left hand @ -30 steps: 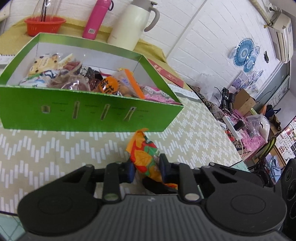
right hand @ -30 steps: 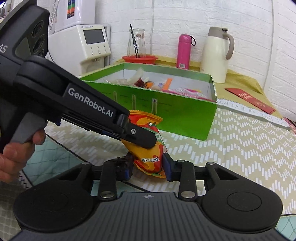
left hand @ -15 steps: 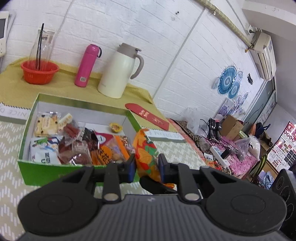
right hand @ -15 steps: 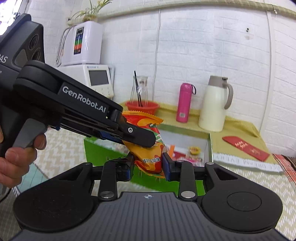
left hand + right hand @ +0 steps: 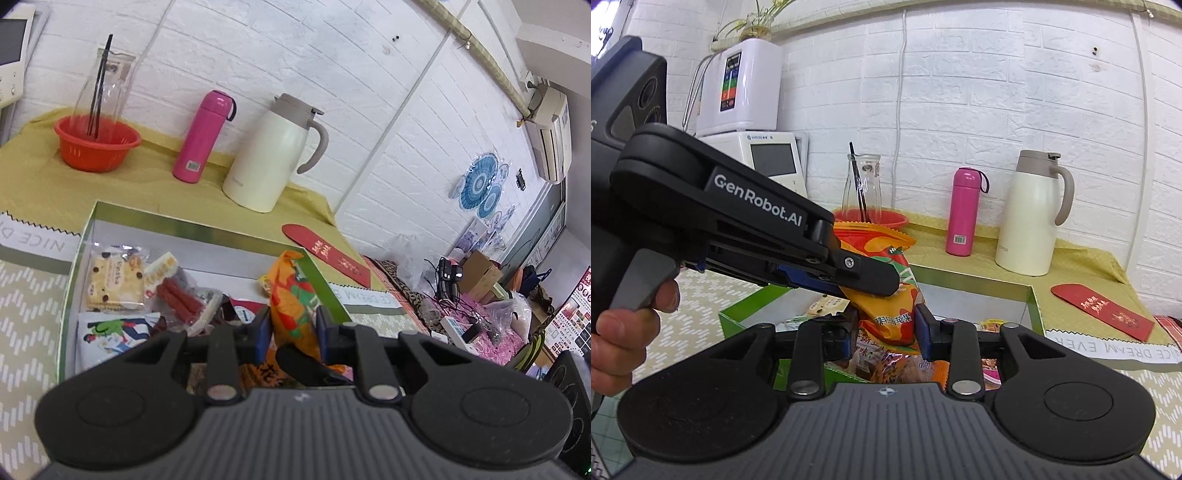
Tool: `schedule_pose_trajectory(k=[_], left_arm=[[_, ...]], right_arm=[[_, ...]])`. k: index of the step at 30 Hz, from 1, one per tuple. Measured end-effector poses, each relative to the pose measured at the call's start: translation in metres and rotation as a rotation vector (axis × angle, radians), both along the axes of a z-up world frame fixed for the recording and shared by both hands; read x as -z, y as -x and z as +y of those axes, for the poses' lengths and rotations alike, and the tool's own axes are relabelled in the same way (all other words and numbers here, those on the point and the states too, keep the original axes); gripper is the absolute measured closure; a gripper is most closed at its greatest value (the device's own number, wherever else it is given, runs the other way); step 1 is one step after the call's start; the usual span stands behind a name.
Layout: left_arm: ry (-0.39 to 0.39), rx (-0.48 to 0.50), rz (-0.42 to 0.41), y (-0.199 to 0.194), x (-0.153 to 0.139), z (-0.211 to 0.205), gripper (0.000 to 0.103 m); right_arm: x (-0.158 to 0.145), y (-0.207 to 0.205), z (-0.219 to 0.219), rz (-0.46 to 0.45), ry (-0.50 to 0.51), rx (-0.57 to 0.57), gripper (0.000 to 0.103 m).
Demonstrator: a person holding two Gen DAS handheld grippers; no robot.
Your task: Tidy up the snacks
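Note:
An orange, red and green snack packet (image 5: 291, 314) is held by both grippers above the green box (image 5: 207, 227). My left gripper (image 5: 291, 326) is shut on the packet's middle. In the right wrist view my right gripper (image 5: 886, 328) is shut on the lower end of the same packet (image 5: 886, 314), and the left gripper (image 5: 866, 275) clamps it from the left. The box holds several wrapped snacks: a biscuit pack (image 5: 116, 282), red sticks (image 5: 181, 299) and others.
Behind the box on a yellow cloth stand a red basket (image 5: 98, 142) with a glass bottle, a pink flask (image 5: 205, 136) and a cream thermos jug (image 5: 275, 153). A red envelope (image 5: 327, 254) lies right of the box. A water dispenser (image 5: 746, 110) stands at the back left.
Both grippers have lifted the packet off the table and carried it forward over the open box. The box's inside now lies below the packet.

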State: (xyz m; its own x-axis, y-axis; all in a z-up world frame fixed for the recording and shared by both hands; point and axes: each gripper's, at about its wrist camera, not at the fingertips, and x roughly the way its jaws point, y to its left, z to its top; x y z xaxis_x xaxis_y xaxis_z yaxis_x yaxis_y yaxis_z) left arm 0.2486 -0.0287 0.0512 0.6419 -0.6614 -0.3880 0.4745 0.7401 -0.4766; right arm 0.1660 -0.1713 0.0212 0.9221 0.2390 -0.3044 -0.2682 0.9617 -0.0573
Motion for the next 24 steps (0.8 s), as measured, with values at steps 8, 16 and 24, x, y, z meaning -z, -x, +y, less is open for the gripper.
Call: schedule_pose_trajectory(k=[8,16,24], left_arm=[[-0.116,-0.184,-0.044,-0.003,0.012,0.015,0.025],[-0.196,-0.263,-0.101,0.014,0.005,0.020,0.007],[-0.248,-0.312,-0.097,0.068,-0.016,0.027,0.007]], right_arm=[[0.020,-0.001,0.006,-0.033,0.053,-0.001,0.000],[0.017,0.004,0.004,-0.017,0.049,0.025,0.000],[-0.010,0.042,-0.006,0.013,0.035,0.079,0.000]])
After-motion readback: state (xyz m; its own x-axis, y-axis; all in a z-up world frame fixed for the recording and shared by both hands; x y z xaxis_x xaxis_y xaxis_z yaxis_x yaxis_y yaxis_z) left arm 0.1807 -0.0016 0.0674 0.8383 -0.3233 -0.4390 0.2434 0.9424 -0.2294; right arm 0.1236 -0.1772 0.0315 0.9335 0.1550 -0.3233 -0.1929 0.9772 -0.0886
